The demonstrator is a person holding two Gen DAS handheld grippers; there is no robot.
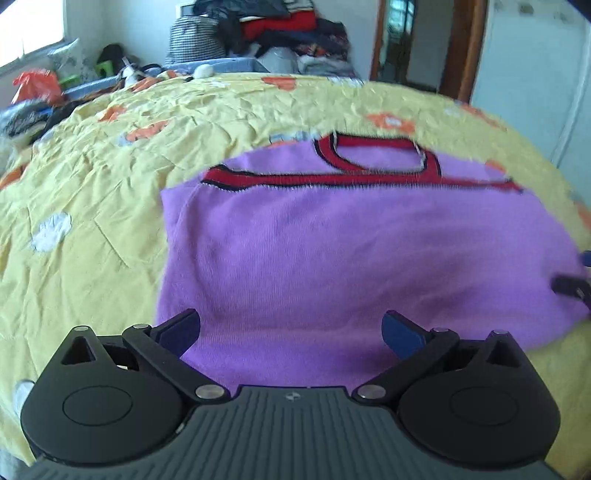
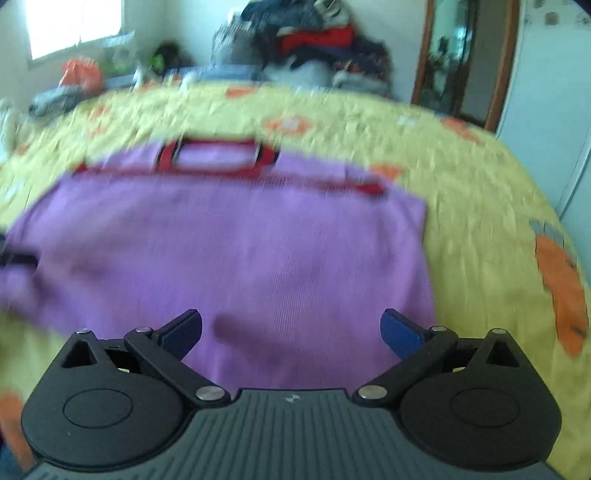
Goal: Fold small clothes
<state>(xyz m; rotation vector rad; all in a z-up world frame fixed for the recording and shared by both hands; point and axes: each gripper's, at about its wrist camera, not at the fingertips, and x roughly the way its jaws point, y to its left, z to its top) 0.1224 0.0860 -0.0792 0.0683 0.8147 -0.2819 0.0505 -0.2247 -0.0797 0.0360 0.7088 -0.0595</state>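
1. Sweater [image 1: 351, 251], purple knit with red-and-black trim at the neckline, lies spread flat on the yellow flowered bedspread [image 1: 92, 166], collar at the far side and hem nearest both cameras. Flat and squared like this, it looks ready for a fold, though none shows along the near body.
2. At its left edge, the side panel looks turned in, with a straight vertical crease; I cannot tell whether a sleeve is tucked under there.
3. Left gripper [image 1: 291, 328] hovers over the hem toward the garment's left half, jaws spread wide with nothing between them. That spread suits pinching a thick knit edge, so I judge it is lining up on the hem.
4. Right gripper [image 2: 291, 328] hovers over the hem toward the right half, jaws equally wide and empty. Its view is motion-blurred, so fine detail is lost.
5. Taking both hem corners would let the bottom be carried toward the collar [image 2: 218, 155] evenly, without skewing the cloth.
6. Beyond the bed, a clothes pile [image 1: 280, 33] is heaped against the wall, well apart from the work.
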